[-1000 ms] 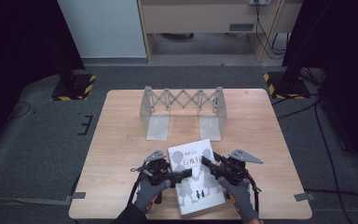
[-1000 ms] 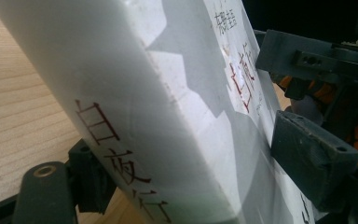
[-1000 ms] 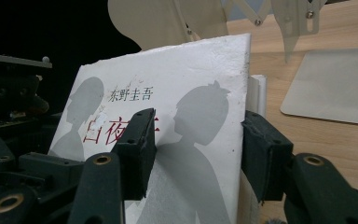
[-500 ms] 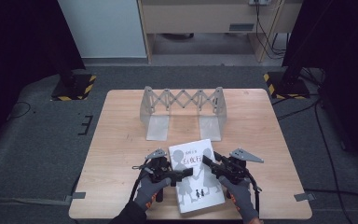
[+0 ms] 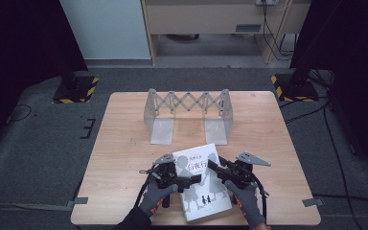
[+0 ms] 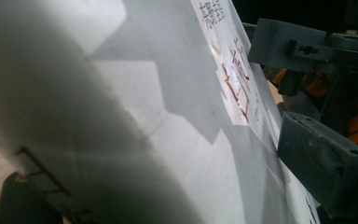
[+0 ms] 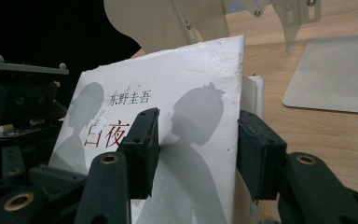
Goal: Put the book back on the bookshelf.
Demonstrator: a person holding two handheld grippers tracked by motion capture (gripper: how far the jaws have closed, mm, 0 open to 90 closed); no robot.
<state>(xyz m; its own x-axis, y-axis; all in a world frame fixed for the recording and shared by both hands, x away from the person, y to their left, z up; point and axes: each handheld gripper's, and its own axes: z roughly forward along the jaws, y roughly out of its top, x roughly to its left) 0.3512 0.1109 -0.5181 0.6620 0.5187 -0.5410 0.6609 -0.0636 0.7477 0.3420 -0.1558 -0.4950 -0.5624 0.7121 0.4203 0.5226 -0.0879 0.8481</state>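
**Book gripped from both sides, barely moved in the last second**

Against the pictures from a second and half a second back, we see little change: the book (image 5: 202, 182) lies in the lower middle of the high view, and both claws have kept their places at its edges. We judge the grasp is settled and a lift toward the folding rack (image 5: 187, 114) could come next.

The left claw (image 5: 195, 178) is clamped on the book's left edge; in the left gripper view the cover (image 6: 158, 116) runs between the jaws. The right claw (image 7: 193, 151) straddles the right edge, one jaw on the cover, the other against the page block, closed on the book.

The cover is matte white with grey silhouettes and red lettering. The rack is pale metal, a scissor lattice between flat plates. The worktop (image 5: 124, 143) is light wood grain.
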